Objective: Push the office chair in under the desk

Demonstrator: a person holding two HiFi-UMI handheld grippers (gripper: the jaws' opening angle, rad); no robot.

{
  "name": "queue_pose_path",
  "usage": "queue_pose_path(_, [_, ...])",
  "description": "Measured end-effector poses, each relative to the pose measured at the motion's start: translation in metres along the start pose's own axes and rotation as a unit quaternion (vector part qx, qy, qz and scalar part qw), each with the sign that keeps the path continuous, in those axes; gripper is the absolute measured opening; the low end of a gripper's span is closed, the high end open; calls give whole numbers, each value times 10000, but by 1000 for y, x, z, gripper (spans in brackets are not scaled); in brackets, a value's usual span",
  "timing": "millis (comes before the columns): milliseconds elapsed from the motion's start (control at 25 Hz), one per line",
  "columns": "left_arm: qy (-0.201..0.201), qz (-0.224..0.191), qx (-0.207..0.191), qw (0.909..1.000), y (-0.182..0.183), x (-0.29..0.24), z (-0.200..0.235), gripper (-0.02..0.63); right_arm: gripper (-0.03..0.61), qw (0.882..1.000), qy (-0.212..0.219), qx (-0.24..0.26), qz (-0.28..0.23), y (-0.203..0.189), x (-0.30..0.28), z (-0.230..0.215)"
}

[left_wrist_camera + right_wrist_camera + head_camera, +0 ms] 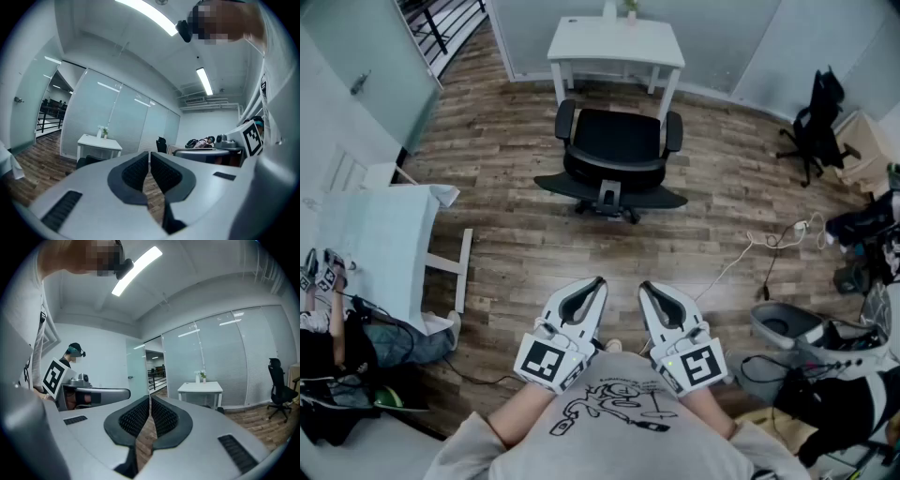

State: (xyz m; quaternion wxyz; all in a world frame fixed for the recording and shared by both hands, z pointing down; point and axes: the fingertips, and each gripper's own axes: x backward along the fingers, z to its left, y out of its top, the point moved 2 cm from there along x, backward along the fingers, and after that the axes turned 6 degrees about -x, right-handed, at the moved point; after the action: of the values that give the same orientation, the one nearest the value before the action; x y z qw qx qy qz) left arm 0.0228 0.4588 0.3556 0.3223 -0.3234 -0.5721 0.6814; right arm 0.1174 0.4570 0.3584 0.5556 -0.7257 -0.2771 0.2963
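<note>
Black office chair (pixel 617 150) stands on the wood floor just in front of the white table (pixel 616 42), seat not under it, well apart from left gripper (pixel 599 280) and right gripper (pixel 644 285), jaws of both clenched on nothing.

Your office chair (pixel 617 150) has a matt black, cloth-like seat; the desk (pixel 616 42) is smooth matt white. The floor (pixel 516 234) is wood-grain plank, faintly glossy. Your left gripper (pixel 598 283) and right gripper (pixel 643 287) have matt grey plastic shells and finely ribbed black pads (pixel 136 171).
</note>
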Motion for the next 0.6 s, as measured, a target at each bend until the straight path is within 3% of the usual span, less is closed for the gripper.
queue_pose_path(600, [-133,-18,-105,9999,-2,9,62,11,44,9997,-128,184,-13,2,-56,24])
